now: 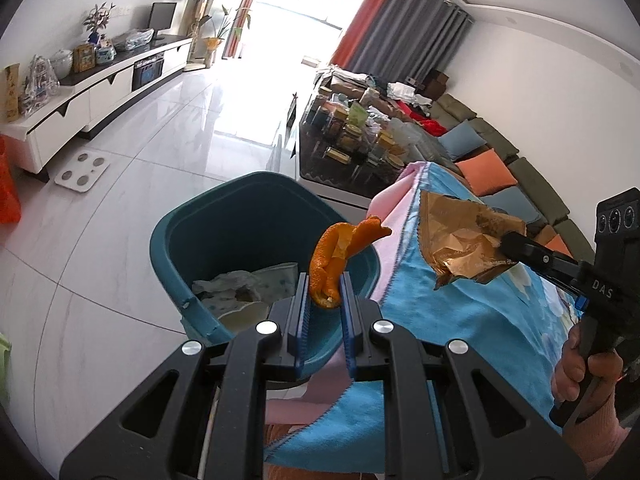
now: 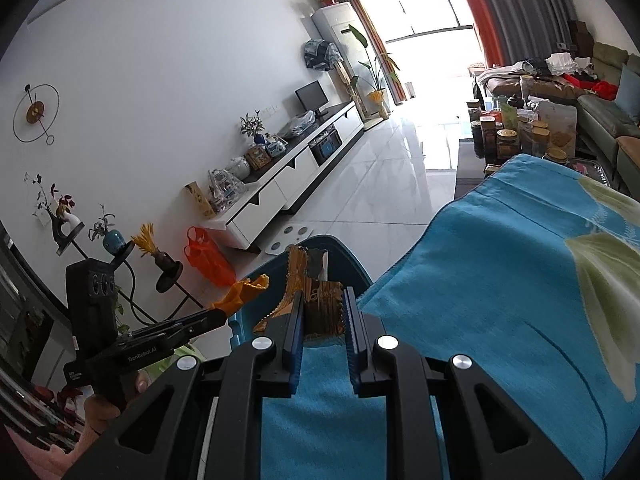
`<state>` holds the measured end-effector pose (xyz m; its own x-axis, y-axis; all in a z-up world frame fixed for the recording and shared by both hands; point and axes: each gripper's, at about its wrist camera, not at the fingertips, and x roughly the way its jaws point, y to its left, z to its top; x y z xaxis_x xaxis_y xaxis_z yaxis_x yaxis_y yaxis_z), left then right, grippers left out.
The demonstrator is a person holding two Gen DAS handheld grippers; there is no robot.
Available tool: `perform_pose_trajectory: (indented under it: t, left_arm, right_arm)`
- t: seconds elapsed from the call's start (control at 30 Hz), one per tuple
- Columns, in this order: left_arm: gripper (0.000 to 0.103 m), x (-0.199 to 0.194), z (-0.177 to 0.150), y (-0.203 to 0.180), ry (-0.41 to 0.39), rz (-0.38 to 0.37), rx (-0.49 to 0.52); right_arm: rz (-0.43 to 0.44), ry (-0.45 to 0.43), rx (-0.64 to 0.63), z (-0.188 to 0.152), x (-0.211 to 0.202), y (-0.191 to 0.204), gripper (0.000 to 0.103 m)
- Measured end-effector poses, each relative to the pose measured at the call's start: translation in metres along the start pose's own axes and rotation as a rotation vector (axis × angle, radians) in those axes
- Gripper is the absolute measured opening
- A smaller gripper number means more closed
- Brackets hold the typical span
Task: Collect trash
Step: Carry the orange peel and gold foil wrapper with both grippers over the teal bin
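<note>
The left gripper (image 1: 325,294), clamped on orange peel (image 1: 340,256), hangs right over the teal bin (image 1: 188,240), nearer it than the right gripper (image 2: 324,312), which pinches a gold wrapper (image 2: 320,300) above the blue cloth (image 2: 500,280) beside the bin's rim

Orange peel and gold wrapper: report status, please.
Left gripper shut on curled orange peel, above teal plastic bin. Right gripper shut on crumpled gold wrapper, over blue cloth. Nothing blocking.
</note>
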<state>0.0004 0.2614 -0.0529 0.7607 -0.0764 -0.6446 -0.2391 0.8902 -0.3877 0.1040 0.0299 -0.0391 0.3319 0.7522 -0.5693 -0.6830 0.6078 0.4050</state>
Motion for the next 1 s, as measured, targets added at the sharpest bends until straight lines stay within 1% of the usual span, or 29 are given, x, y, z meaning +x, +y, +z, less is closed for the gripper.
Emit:
perform_pose_trajectory:
  t: [0.37,0.7,1.0]
  left_arm:
    - [0.015,0.013,0.000,0.009,0.019,0.024,-0.028]
    - [0.015,0.034,-0.002,0.015,0.053,0.050,-0.057]
    - [0.015,0.051,0.001,0.017,0.066,0.068,-0.074]
  right_arm:
    - [-0.013,0.049,-0.015,0.005,0.029,0.012,0.017]
    - [-0.039,0.099,-0.035,0.005,0.055,0.021,0.017]
    - [-0.054,0.144,-0.053,0.009,0.077,0.029,0.017]
